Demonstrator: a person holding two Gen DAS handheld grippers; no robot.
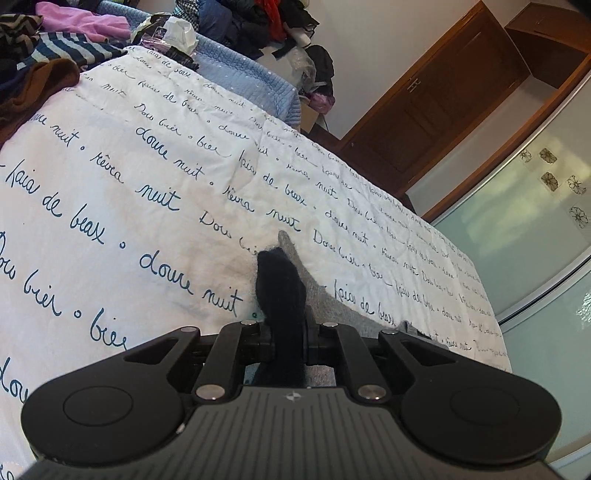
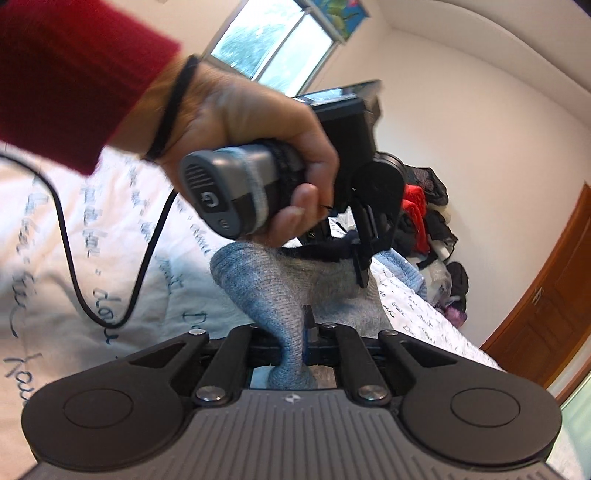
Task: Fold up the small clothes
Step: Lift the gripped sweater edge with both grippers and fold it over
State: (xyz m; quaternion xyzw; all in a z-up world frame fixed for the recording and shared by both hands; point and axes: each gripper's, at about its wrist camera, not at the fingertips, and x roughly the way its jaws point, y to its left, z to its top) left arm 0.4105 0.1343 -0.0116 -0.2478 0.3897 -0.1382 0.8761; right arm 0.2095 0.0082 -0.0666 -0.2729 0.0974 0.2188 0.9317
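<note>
Left wrist view shows the left gripper (image 1: 286, 328) clamped on the dark cuff of a grey sock (image 1: 314, 291) near the bed's (image 1: 110, 166) right edge, the right gripper (image 2: 291, 332) pinching its toe end, so folding looks barely begun

Red sleeve (image 2: 62, 74), blk wristband (image 2: 173, 103), bare hand (image 2: 251, 122), blk cable (image 2: 147, 251)

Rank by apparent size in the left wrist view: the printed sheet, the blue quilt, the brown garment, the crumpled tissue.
1. Sheet, by far the largest.
2. Quilt.
3. Brown garment, partly cut off by the frame edge, so unsure against the quilt.
4. Tissue.
The last three lie farther off, which shrinks them.
</note>
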